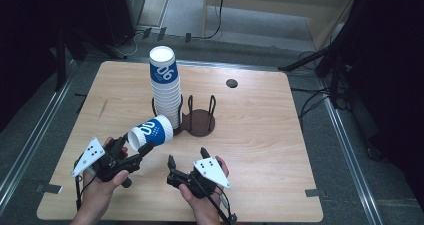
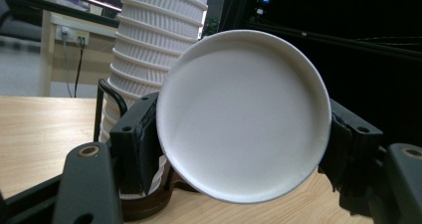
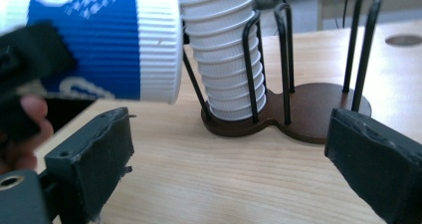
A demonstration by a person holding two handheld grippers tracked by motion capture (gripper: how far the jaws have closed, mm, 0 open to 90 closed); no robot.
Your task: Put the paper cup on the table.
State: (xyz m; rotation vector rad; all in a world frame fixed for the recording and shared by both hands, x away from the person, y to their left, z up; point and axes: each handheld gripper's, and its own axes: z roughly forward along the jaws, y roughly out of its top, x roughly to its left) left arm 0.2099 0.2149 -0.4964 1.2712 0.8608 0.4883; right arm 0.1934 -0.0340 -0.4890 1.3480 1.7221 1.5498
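Note:
A tall stack of white ribbed paper cups [image 1: 166,92] stands in one bay of a black wire holder with a brown base [image 1: 201,123]; the top cup has a blue band. My left gripper [image 1: 134,144] is shut on a single blue-and-white cup [image 1: 151,131], held sideways just left of the stack. In the left gripper view the cup's white base [image 2: 244,114] faces the camera between the jaws, with the stack [image 2: 149,50] behind. My right gripper [image 1: 187,156] stands open over the table in front of the holder [image 3: 308,109], with nothing between its pads [image 3: 94,159].
The holder's second bay [image 1: 207,116] has nothing in it. A small dark round hole [image 1: 231,83] sits in the far part of the wooden table [image 1: 260,150]. Dark stands and cables surround the table.

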